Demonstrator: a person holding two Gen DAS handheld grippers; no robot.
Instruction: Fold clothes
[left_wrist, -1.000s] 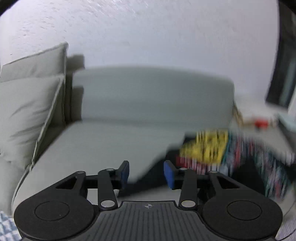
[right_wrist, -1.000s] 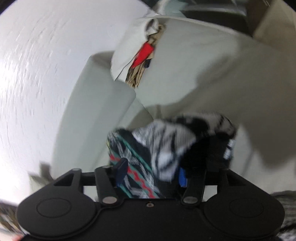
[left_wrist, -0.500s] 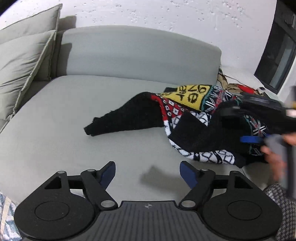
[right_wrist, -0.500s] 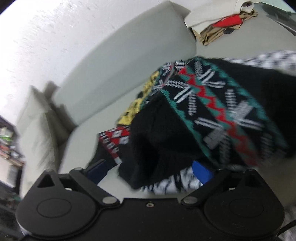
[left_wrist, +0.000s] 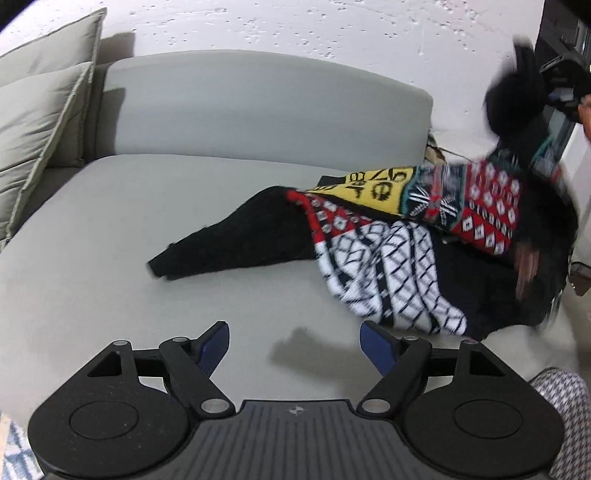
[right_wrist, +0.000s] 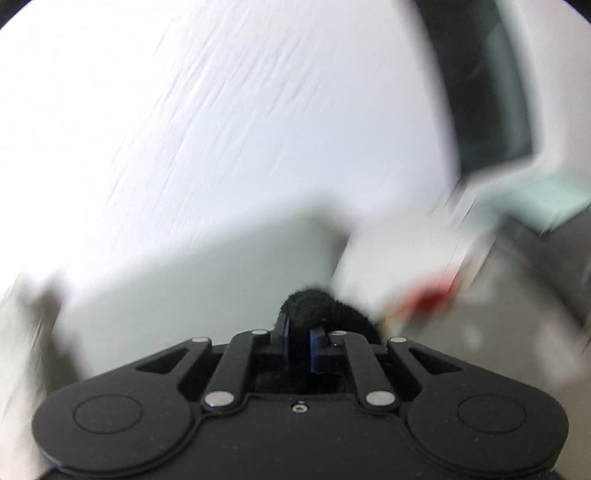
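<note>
Since 0.5 s ago the right gripper (right_wrist: 300, 338) has gone from lying low beside the sweater (left_wrist: 413, 243) to high at 1 o'clock in the left wrist view, hauling 1 black edge up with it. Its fingers (right_wrist: 315, 347) are pressed almost together, pinching a wad of black knit; the right wrist view is heavily blurred, so it looks mid-swing. The sweater's far end now hangs from that grip while the black sleeve at 10 o'clock and the white-patterned part trail on the sofa (left_wrist: 110, 236). I judge this as lifting to shake the garment out before laying it flat; no fold is made yet.

The left gripper (left_wrist: 295, 345) hovers over bare sofa at 6 o'clock, fingers spread wide, holding nothing.

No containers are visible; 2 cushions (left_wrist: 40, 110) sit at 9 o'clock.
</note>
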